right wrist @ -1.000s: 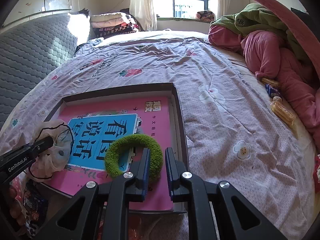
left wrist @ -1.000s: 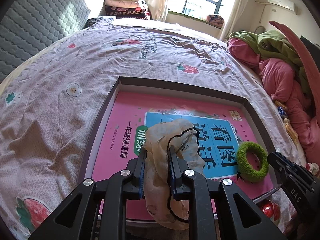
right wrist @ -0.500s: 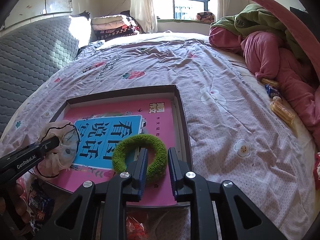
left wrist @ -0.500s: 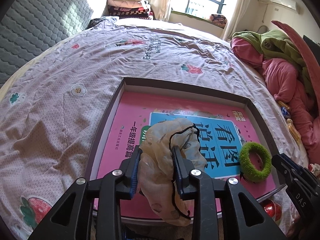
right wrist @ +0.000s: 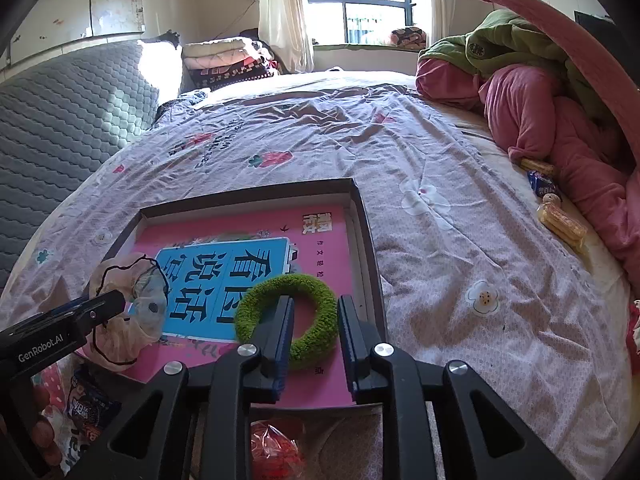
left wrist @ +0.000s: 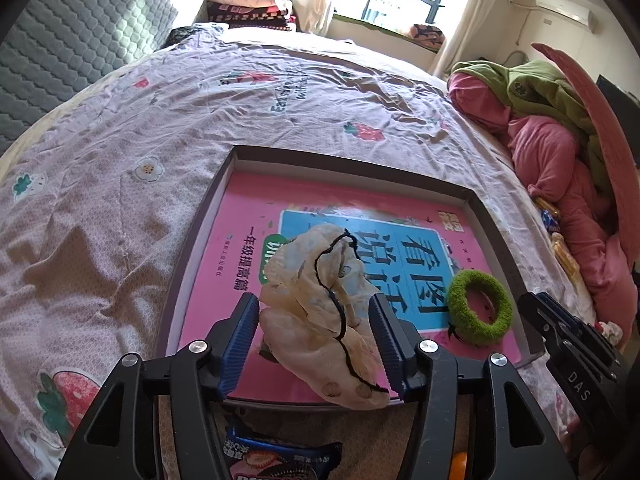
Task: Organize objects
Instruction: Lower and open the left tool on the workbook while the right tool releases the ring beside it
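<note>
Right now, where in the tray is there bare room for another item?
The far half of the pink book, up to the tray rim, is bare. The near half is crowded: beige scrunchie left, green scrunchie right.

One tray [left wrist: 494,224] on the bed [left wrist: 120,184], one pink book [left wrist: 248,216], two scrunchies: one beige [left wrist: 320,320], one green [left wrist: 480,308]. Two grippers, left [left wrist: 314,344] and right [right wrist: 314,340].
</note>
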